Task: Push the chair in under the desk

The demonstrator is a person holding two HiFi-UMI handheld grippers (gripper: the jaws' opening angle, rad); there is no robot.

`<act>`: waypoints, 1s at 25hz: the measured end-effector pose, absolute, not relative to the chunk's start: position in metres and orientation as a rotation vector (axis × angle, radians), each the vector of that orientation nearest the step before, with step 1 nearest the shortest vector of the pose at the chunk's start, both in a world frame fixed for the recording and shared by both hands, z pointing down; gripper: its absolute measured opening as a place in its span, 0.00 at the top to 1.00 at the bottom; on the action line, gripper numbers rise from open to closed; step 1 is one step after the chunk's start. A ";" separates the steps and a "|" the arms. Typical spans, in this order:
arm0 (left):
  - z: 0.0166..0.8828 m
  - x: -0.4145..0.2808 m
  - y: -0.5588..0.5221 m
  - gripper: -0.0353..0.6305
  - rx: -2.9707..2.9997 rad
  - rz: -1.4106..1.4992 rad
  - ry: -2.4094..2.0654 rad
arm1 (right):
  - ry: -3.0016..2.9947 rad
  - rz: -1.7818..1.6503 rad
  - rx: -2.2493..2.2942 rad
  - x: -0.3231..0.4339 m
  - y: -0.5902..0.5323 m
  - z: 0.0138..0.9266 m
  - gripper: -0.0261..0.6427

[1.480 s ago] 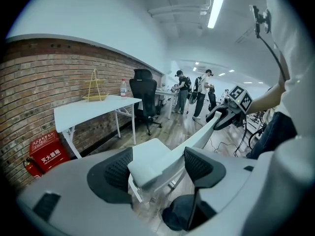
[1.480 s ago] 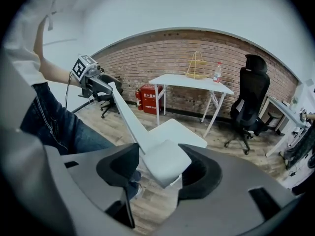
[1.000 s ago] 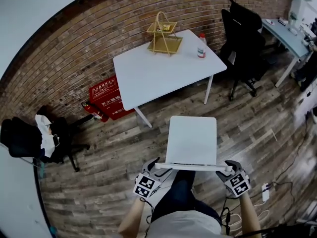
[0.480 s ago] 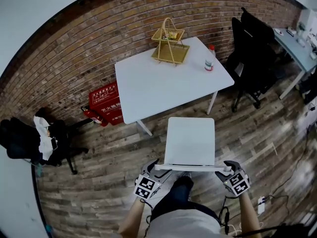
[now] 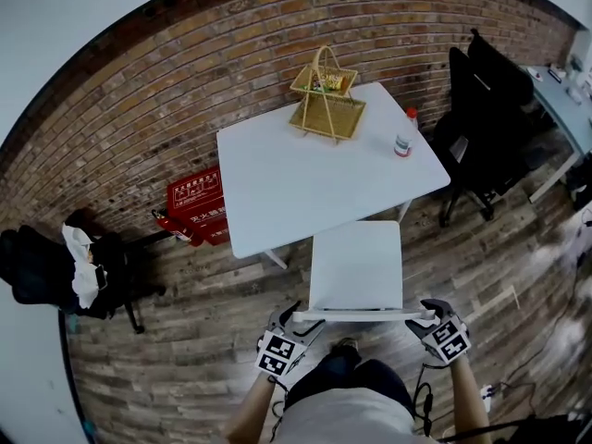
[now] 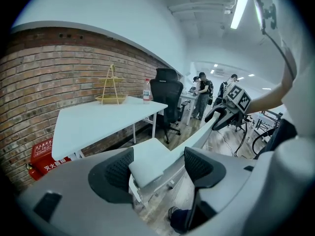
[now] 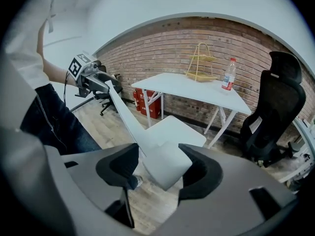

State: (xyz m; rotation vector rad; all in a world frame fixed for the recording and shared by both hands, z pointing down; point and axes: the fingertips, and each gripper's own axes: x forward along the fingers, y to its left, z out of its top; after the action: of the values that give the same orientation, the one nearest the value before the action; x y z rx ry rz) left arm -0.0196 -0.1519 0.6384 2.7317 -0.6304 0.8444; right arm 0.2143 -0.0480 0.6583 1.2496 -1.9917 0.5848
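Jaws: left gripper (image 5: 301, 314) and right gripper (image 5: 418, 314) each pinch an upper back corner of the white chair (image 5: 356, 266).
Chair: its front edge sits at the counter's (image 5: 277, 174) near edge, not yet under.
Risk: an uneven push could skew it into the counter leg (image 5: 274, 258); a knock may topple the bottle (image 5: 404, 132).
Around: wire basket (image 5: 328, 95) on the counter, black office chair (image 5: 481, 128) to the right, red boxes (image 5: 196, 206) to the left; the path looks free.

Office workspace, brick wall (image 5: 139, 100), white desk (image 5: 296, 174), black swivel chair (image 5: 486, 109), ceiling strip light (image 6: 241, 5), wood-plank floor (image 5: 185, 340)
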 end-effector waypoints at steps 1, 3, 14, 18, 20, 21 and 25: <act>0.639 -0.017 -0.156 0.45 2.729 0.841 -0.635 | -1.993 0.584 1.242 0.217 -0.054 0.658 0.57; 0.638 -0.013 -0.166 0.45 2.723 0.833 -0.645 | -1.996 0.581 1.232 0.223 -0.066 0.657 0.57; 0.635 0.018 -0.206 0.45 2.694 0.817 -0.732 | -2.027 0.565 1.153 0.258 -0.119 0.657 0.57; 0.634 0.034 -0.217 0.45 2.655 0.817 -0.778 | -2.044 0.553 1.107 0.277 -0.140 0.657 0.57; 0.634 0.041 -0.224 0.45 2.639 0.818 -0.805 | -2.053 0.540 1.088 0.286 -0.152 0.657 0.57; 0.634 0.045 -0.228 0.45 2.629 0.818 -0.817 | -2.057 0.533 1.079 0.291 -0.158 0.657 0.57; 0.634 0.060 -0.240 0.45 2.591 0.821 -0.862 | -2.073 0.519 1.034 0.308 -0.179 0.657 0.57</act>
State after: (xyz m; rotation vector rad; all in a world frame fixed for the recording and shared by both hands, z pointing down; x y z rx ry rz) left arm 0.0602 -0.2398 0.6340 2.5912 -0.8617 0.8205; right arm 0.3081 -0.1792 0.6566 1.0340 -2.0728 0.5187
